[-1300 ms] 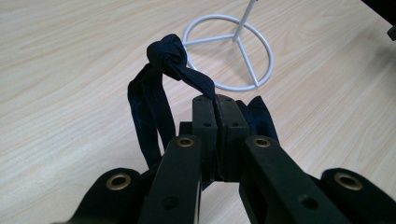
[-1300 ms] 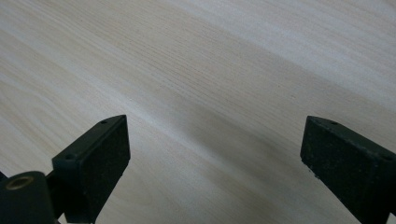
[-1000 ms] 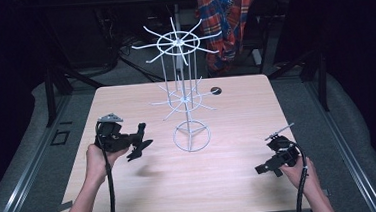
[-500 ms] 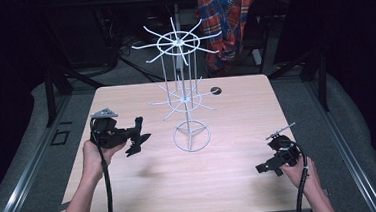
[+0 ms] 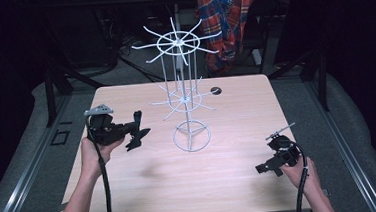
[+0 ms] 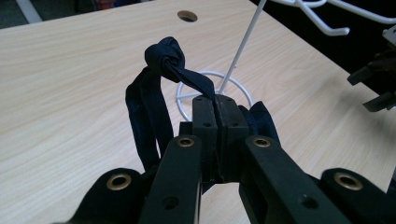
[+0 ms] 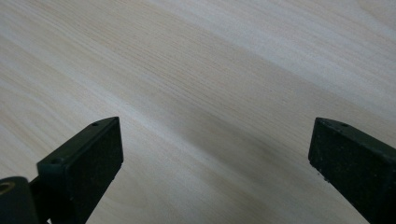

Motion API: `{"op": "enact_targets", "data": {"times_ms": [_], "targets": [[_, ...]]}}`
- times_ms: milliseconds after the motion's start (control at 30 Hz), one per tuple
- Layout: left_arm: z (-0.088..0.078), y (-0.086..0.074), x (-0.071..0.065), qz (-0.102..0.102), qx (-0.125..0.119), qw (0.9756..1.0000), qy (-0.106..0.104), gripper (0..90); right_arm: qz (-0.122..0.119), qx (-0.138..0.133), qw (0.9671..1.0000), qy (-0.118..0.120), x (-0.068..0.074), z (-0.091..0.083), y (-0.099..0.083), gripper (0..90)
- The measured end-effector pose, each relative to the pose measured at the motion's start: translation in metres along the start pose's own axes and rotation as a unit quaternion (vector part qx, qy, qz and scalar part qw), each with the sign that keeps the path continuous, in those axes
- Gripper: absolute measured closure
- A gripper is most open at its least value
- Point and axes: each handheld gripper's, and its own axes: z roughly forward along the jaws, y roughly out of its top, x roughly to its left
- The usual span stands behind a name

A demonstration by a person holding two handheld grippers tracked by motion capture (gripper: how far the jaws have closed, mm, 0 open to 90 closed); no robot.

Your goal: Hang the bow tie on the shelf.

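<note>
A white wire rack [image 5: 182, 89] with spoke arms stands mid-table on a ring base [image 5: 192, 136]; the base and pole also show in the left gripper view [image 6: 233, 91]. My left gripper [image 5: 138, 131] is held above the table to the rack's left, shut on a dark blue knotted fabric band [image 6: 164, 58]. The band [image 5: 137, 139] loops up and hangs down from the jaws, which stand pressed together. My right gripper [image 5: 264, 168] rests low near the table's front right, open, and its fingers [image 7: 81, 161] stand wide apart over bare wood.
The wooden table [image 5: 231, 183] has a round cable hole [image 5: 216, 90] at the back right. A plaid cloth [image 5: 227, 18] hangs behind the table. The rack's upper spokes [image 5: 176, 39] reach out at head height. In the left gripper view the other gripper [image 6: 373, 81] shows at the right edge.
My left gripper, with the band in it, has drifted a little left and away from the front edge. The right gripper has stayed put.
</note>
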Motion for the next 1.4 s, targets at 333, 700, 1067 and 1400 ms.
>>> {"op": "enact_targets", "data": {"times_ms": [333,700,1067,1400], "targets": [[-0.005,0.005,-0.002,0.009,-0.023,0.9997,-0.004,88.2,-0.011,0.012,0.9999,0.000,-0.002,0.000,0.001,3.2],[-0.007,0.012,-0.002,0.012,-0.041,0.9991,-0.005,88.2,-0.005,0.009,0.9999,0.001,-0.001,0.000,0.000,3.4],[-0.002,0.021,-0.006,0.028,-0.041,0.9987,-0.011,88.1,0.000,0.004,1.0000,0.008,-0.001,0.001,0.000,3.5],[0.000,0.028,-0.010,0.037,-0.053,0.9978,-0.017,88.1,-0.008,0.011,0.9999,0.008,-0.002,0.000,0.000,3.5]]}}
